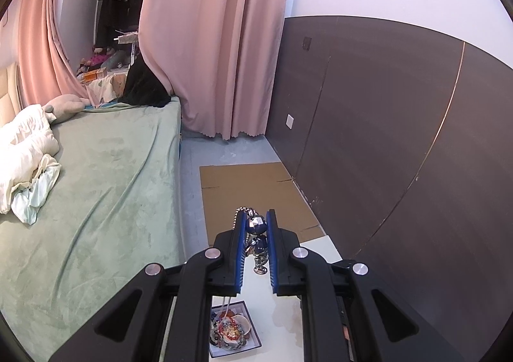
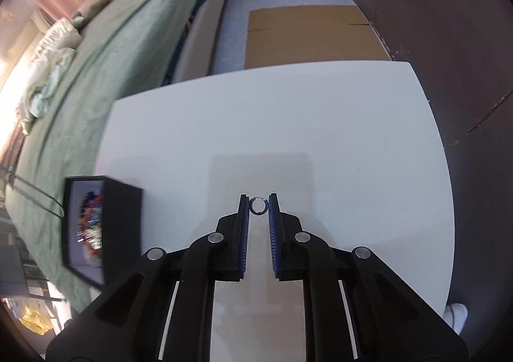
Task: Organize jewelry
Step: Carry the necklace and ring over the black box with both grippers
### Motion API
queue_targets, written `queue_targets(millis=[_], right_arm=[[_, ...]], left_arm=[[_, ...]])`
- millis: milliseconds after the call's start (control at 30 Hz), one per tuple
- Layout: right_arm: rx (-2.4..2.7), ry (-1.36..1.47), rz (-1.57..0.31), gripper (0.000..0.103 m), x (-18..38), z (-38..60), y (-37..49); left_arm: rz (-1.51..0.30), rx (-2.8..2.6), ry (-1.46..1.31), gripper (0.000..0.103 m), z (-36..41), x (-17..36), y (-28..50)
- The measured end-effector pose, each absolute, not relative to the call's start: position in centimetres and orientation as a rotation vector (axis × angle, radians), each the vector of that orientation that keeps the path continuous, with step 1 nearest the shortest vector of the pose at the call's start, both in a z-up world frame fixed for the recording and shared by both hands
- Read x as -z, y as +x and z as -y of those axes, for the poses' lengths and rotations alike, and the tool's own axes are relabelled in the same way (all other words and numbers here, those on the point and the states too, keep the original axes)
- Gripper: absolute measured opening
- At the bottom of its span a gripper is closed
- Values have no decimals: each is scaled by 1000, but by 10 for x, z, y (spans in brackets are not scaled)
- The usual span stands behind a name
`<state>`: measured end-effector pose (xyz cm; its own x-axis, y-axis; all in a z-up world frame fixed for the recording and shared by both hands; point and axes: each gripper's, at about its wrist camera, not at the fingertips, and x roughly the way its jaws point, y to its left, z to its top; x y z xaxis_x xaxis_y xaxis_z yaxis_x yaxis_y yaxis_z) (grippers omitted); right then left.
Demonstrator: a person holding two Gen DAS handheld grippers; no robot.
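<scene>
My left gripper (image 1: 256, 221) is shut on a silver chain necklace (image 1: 257, 240) with dark blue faceted pendants, which hangs from the fingertips high above the white table (image 1: 282, 314). Below it an open jewelry box (image 1: 235, 330) holds several beaded pieces. In the right wrist view my right gripper (image 2: 258, 205) is low over the white table (image 2: 288, 124), its jaws closed against a small silver ring (image 2: 258, 205) between the fingertips. The black jewelry box (image 2: 102, 230) stands at the left, blurred.
A green-covered bed (image 1: 96, 185) lies left of the table. Flat cardboard (image 1: 253, 198) lies on the floor beyond the table's far edge. A dark panelled wall (image 1: 400, 137) runs along the right. Pink curtains (image 1: 208, 41) hang at the back.
</scene>
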<state>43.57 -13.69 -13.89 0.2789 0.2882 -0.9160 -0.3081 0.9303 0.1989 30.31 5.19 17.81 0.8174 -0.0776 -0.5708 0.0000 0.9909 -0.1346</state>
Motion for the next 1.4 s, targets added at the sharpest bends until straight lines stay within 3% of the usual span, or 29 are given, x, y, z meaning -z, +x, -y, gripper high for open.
queue_targets(millis=[367,1067,1133,1200,1267,1333,1367,1400], right_arm=[[-492,103,-1131,13,99,156,381],[-536,188,-1049,13,60,180,334],[-543,186,-1045,13,58,178,331],[-552,187,-1044,13,56,175,330],[-564,189,-1044,13,54,171,331],[-578,184,-1044,13,52,164,332],[-588,183,-1046,13,52,158,333],[-597,183,-1048,13,52,154,334]], left_arm=[[-676,56,-150,10,-54,-137,310],[-949,62,-266,12,-60,42,347],[-973,52,-273,16,-64,55,348],[-986,44,-290,38,-69,66,347],[-978,30,-305,45,-74,72,341],[-982,26,-324,45,-80,77,336],[-983,22,-338,49,-84,79,333],[-981,14,-346,60,-88,81,329]])
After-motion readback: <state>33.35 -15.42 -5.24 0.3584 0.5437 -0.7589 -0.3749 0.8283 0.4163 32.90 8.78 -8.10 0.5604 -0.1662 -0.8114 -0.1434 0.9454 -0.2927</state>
